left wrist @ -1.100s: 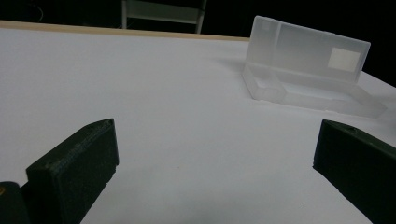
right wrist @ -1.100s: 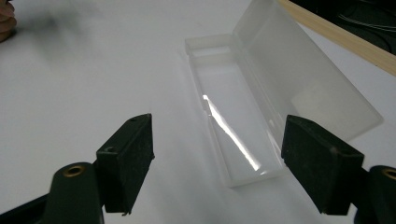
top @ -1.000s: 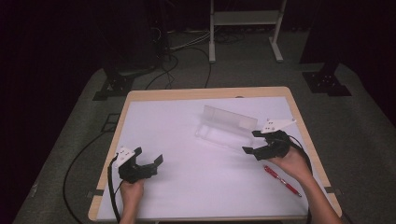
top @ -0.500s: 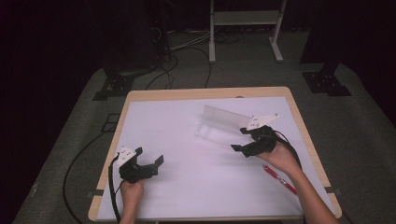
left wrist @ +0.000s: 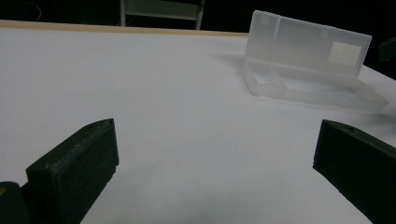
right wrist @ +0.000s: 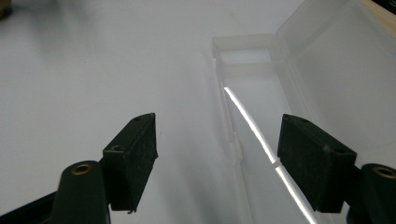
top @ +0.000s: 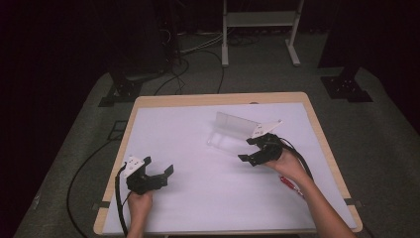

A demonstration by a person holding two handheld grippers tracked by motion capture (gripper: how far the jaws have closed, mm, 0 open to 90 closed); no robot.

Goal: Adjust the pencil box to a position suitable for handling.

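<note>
A clear plastic box (top: 229,130) lies open on the white table (top: 198,198), its lid standing up behind the shallow tray. My right gripper (top: 249,149) is at the tray's right end and points left along it. In the right gripper view the right gripper (right wrist: 217,126) is open, its jaws have just been closing a little, and the tray's long near wall (right wrist: 231,121) runs between them untouched. My left gripper (top: 158,166) rests near the front left of the table, open and holding nothing. The left gripper (left wrist: 217,135) faces the box (left wrist: 303,70) from a distance.
A red pen (top: 292,187) lies on the table under the right forearm. Cables trail from both grippers and over the floor at the left. A metal stand's legs (top: 257,44) rise behind the table.
My right gripper has moved left and slightly down, from beside the box's right end to over the tray's end. The left gripper has stayed in place.
</note>
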